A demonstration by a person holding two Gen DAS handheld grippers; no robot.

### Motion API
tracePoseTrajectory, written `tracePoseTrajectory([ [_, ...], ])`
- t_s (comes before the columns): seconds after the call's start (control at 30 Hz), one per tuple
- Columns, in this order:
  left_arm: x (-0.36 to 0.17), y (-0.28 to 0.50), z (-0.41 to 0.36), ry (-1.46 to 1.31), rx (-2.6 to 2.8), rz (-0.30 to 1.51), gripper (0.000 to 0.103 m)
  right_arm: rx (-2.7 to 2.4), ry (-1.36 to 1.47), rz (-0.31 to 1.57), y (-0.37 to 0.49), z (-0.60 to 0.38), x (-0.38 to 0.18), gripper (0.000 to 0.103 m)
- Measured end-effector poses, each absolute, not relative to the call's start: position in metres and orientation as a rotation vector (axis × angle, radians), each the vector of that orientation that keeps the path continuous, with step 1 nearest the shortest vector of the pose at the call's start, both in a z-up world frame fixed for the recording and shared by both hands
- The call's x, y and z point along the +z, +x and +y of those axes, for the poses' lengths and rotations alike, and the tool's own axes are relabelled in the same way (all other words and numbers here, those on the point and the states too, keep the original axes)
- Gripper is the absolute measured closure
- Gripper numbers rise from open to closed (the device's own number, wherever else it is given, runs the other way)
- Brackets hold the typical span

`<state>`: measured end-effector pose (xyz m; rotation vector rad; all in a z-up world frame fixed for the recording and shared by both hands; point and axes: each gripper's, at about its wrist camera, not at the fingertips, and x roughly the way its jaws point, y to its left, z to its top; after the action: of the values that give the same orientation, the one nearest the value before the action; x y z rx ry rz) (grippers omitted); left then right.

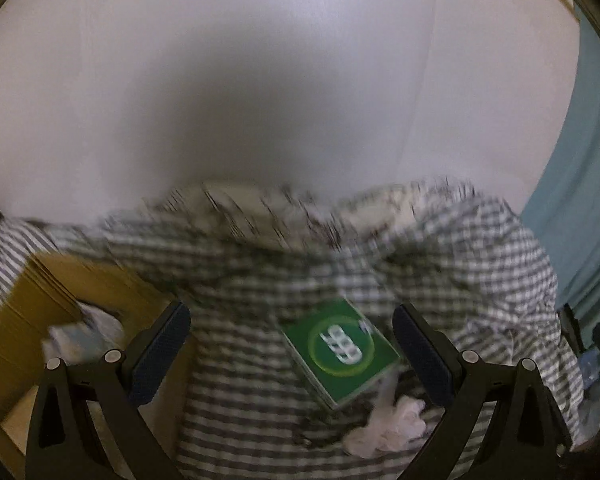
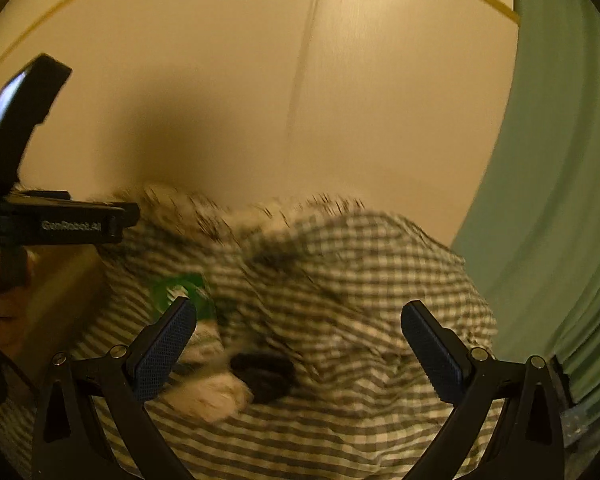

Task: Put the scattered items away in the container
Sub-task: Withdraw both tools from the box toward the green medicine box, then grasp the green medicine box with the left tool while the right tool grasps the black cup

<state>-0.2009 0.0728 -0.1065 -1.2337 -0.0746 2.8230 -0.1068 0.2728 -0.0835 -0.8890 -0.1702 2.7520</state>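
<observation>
Green box (image 1: 340, 354) lies between the wide-open left tool's (image 1: 292, 356) fingers.

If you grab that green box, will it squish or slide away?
The green box has flat faces and sharp corners, so it probably stays stiff rather than squishing. It looks thin, likely light. It lies tilted on rumpled checked cloth, so it may slide if nudged. The left tongs are open around it.

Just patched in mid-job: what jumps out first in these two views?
The green box with its ringed white print lies on the checked cloth between the open left gripper fingers. A crumpled white wad lies just below it, and the cardboard box sits at left.
</observation>
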Motion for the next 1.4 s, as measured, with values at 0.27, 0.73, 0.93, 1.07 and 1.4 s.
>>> tracePoseTrajectory([
  [0.27,-0.155,-0.225,0.092,-1.417,2.711,-0.177,0.000,2.690,-1.074,-0.077,-0.116,0.307,-0.126,0.007],
  [0.73,-0.209,-0.259,0.107,-1.701,2.663,-0.298,0.000,2.612,-1.259,0.029,-0.150,0.330,-0.185,0.022],
  [0.93,-0.222,-0.248,0.104,-1.699,2.636,-0.299,0.000,2.595,-1.337,0.023,-0.161,0.333,-0.201,0.035],
  [1.07,-0.222,-0.232,0.107,-1.640,2.660,-0.183,0.000,2.590,-1.368,-0.003,-0.163,0.331,-0.210,0.037],
  [1.4,-0.229,-0.166,0.115,-1.473,2.603,0.014,0.014,2.579,-1.465,0.057,-0.148,0.327,-0.220,0.043],
])
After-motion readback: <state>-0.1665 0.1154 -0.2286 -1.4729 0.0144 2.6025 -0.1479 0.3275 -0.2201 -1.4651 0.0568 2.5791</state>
